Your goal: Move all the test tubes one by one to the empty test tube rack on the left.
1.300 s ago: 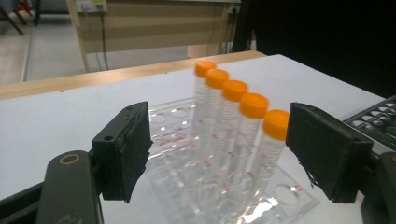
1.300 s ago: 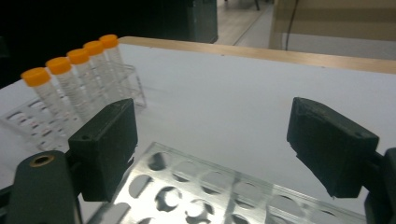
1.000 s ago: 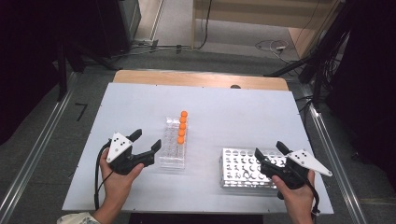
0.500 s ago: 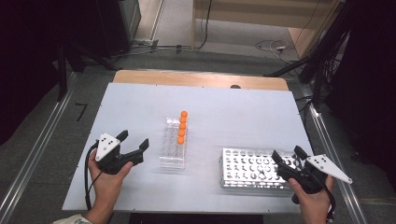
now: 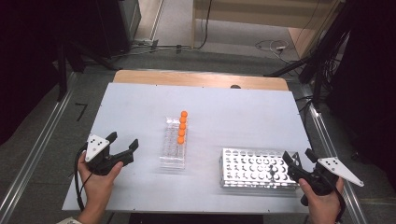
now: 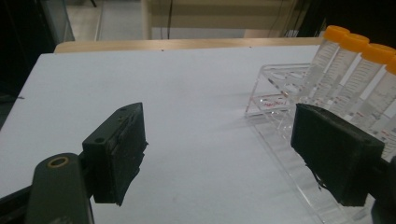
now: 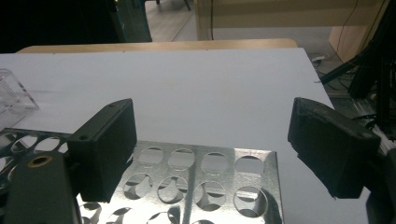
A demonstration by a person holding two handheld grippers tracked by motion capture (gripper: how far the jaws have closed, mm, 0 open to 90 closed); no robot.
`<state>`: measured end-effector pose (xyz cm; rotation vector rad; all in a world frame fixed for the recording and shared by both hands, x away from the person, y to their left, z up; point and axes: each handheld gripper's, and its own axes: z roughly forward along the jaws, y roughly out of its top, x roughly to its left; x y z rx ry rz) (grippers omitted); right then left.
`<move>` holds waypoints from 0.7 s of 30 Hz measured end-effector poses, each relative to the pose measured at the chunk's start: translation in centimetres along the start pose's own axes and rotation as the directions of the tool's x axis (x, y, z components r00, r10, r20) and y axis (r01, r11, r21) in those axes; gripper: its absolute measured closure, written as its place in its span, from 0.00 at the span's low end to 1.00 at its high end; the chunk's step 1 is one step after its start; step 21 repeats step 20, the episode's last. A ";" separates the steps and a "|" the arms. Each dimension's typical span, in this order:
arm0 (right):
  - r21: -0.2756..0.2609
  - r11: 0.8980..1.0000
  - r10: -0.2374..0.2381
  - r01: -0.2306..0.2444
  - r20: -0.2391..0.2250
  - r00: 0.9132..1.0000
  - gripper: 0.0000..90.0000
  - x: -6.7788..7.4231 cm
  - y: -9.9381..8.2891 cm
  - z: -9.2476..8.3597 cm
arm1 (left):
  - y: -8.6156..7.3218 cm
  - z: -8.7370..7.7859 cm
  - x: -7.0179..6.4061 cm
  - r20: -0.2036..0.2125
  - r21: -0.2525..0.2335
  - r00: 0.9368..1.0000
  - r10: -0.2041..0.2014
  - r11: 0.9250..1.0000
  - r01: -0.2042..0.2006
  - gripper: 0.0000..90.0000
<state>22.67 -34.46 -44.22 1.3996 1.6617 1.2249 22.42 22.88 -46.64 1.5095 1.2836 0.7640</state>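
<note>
High view, left gripper (image 5: 123, 148) jaws apart, near clear rack (image 5: 173, 147)

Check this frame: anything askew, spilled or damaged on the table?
Nothing stands out. The orange-capped tubes stand upright in the clear rack, the metal rack sits flat and empty, and the white table shows no spill.

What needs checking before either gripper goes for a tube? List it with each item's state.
1. Left gripper jaws open, nothing between them: ok.
2. Right gripper jaws open, nothing between them: ok.
3. Orange-capped tubes standing upright in the clear rack: ok.
4. Metal rack holes free to take tubes: ok on the holes seen from the right gripper view; the rest cannot tell.
5. Bare table between the left gripper and the clear rack: ok.
6. Tube caps screwed tight: cannot tell.
</note>
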 end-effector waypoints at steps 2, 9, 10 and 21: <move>-0.001 1.000 0.003 -0.003 0.008 1.000 0.16 -0.3 0.0 -0.1 | -0.1 -0.1 0.3 -0.007 0.000 1.000 -0.010 1.000 0.010 0.21; -0.002 1.000 0.021 -0.021 0.034 0.999 0.16 -1.4 -0.2 -0.4 | -0.4 -0.2 1.5 -0.041 0.019 0.999 -0.029 0.999 0.030 0.21; 0.001 1.000 0.022 -0.022 0.037 0.999 0.16 -1.6 -0.3 -0.4 | -0.4 -0.2 1.7 -0.046 0.020 0.998 -0.032 0.999 0.033 0.21; -0.001 0.999 0.049 -0.049 0.070 0.996 0.16 -2.8 -0.5 -0.8 | -1.0 -0.2 2.9 -0.085 0.054 0.995 -0.045 0.997 0.050 0.20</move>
